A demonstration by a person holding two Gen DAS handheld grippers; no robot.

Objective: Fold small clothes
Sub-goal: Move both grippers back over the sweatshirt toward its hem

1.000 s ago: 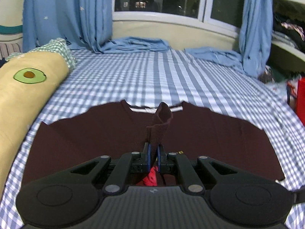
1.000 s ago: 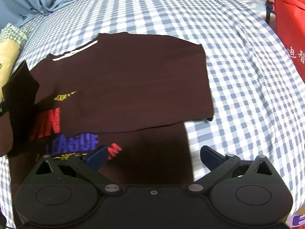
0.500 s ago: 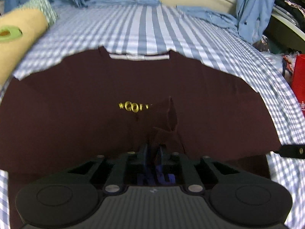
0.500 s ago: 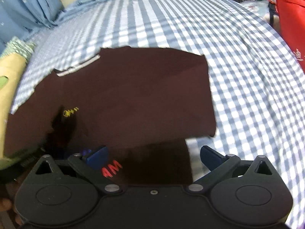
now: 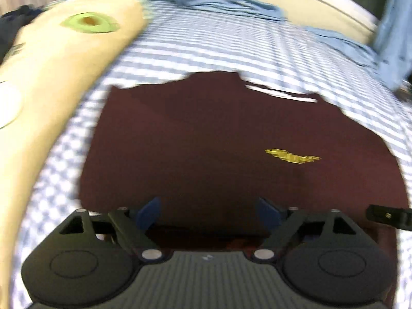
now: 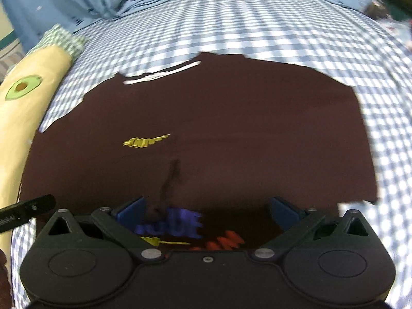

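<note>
My left tool (image 5: pixel 208 212) is opening, nothing between its jaws; my right tool (image 6: pixel 207 212) gapes empty too. The shirt (image 6: pixel 219 128) lies flat on the bed (image 6: pixel 257 20), straight ahead beneath both, collar away.

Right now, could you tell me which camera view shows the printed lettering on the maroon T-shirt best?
The right wrist view. It shows the yellow print mid-shirt plus blue lettering and red lettering near the camera, though blurred. The left wrist view shows only the yellow print on the maroon T-shirt.
</note>
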